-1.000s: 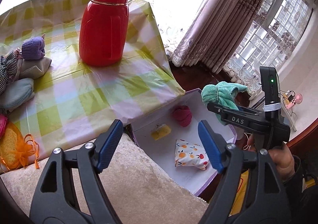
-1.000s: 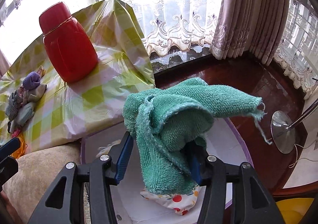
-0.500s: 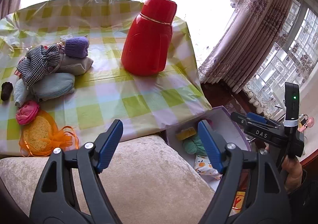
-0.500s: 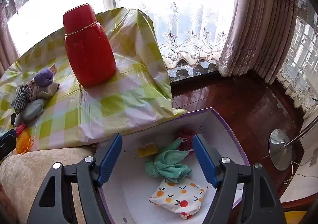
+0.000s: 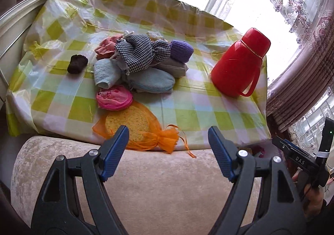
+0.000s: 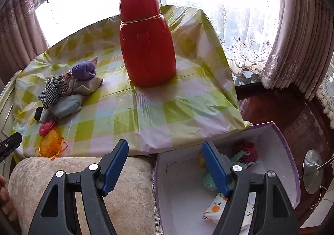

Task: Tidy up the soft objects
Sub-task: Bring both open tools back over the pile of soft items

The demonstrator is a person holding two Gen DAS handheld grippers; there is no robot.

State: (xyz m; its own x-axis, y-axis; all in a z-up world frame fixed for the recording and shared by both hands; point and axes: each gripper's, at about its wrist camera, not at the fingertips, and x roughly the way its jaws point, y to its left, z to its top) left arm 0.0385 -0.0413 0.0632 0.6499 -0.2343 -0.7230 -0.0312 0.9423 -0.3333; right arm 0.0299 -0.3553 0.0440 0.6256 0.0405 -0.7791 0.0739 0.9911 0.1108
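Left gripper (image 5: 168,143) spread wide, empty, facing orange mesh sponge pouch (image 5: 136,129) at near table edge, well left of red thermos (image 5: 239,66). Pouch probably light, squishy, slippy netting; grab gathered tie end. Right gripper (image 6: 165,161) also spread, empty.

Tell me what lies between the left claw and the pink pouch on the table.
In the left wrist view, the orange mesh bag holding a yellow sponge lies between the open left claw and the pink pouch, just past the beige cushioned edge.
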